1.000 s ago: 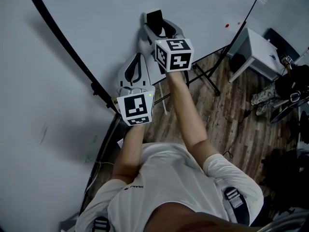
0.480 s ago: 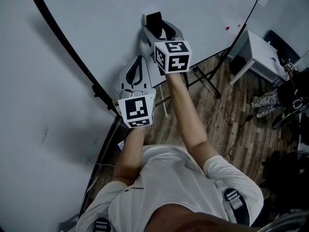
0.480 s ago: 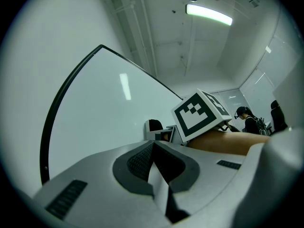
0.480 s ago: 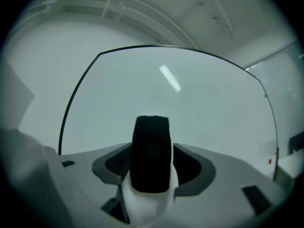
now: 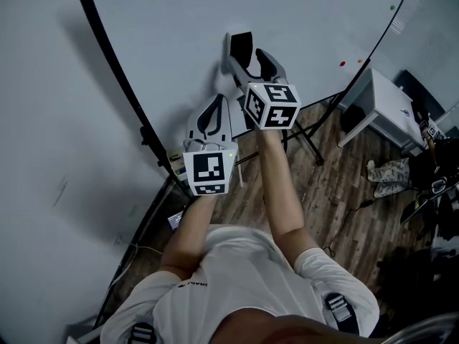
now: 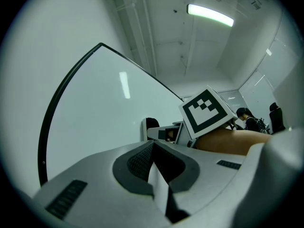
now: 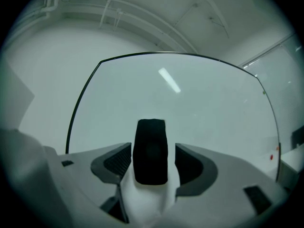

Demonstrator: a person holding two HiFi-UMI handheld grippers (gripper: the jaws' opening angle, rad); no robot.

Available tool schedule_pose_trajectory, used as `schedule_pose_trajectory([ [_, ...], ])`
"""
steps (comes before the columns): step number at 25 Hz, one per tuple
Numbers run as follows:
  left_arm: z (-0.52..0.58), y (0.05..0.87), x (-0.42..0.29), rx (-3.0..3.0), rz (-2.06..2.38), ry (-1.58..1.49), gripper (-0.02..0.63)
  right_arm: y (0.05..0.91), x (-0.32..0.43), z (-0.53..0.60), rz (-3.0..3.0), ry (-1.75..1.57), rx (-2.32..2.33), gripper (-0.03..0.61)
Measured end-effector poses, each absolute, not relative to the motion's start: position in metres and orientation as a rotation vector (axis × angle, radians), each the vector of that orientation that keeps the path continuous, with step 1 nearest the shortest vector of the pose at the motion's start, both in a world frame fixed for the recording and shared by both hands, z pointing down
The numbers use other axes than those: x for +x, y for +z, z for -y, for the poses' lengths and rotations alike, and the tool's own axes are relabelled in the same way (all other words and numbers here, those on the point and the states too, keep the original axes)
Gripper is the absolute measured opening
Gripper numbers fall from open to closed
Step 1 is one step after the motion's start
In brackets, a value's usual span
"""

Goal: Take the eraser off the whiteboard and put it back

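The black eraser (image 5: 242,46) rests flat against the whiteboard (image 5: 179,20). My right gripper (image 5: 248,56) is up against the board around it. In the right gripper view the eraser (image 7: 151,151) stands between the jaws of the right gripper (image 7: 153,167) with a gap on each side; the jaws are opening and the pads do not press on it. My left gripper (image 5: 213,104) is held lower and to the left, close to the board. In the left gripper view the left gripper (image 6: 152,151) is shut on nothing, and the right gripper's marker cube (image 6: 205,112) shows beyond it.
The board's black frame (image 5: 115,70) curves down the left. Its stand legs (image 5: 305,131) spread over the wooden floor. A white table (image 5: 391,92) stands at the right, with bags and clutter (image 5: 391,174) beyond. Small red magnets (image 5: 342,64) sit near the board's right edge.
The right gripper's jaws have spread away from the eraser, which stays on the board. The left gripper has kept still. The head view has shifted a little.
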State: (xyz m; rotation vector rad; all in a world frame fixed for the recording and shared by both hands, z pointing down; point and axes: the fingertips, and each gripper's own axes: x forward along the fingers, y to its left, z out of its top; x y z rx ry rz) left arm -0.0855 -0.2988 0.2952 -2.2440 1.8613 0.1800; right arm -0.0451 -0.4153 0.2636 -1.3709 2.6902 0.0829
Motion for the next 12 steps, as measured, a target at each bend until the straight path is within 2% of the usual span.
schedule_pose_trajectory([
  [2,0.297,0.295,-0.087,-2.242,-1.86,0.185,0.003,0.264,-0.044,0.411,-2.685,0.095,-1.372,0.275],
  [5,0.296,0.295,-0.087,-2.237,-1.869,0.193,0.002,0.265,-0.041,0.406,-2.686,0.121,-1.383,0.16],
  [12,0.293,0.294,-0.085,-2.24,-1.866,0.2,0.003,0.271,-0.035,0.397,-2.676,0.121,-1.395,0.08],
])
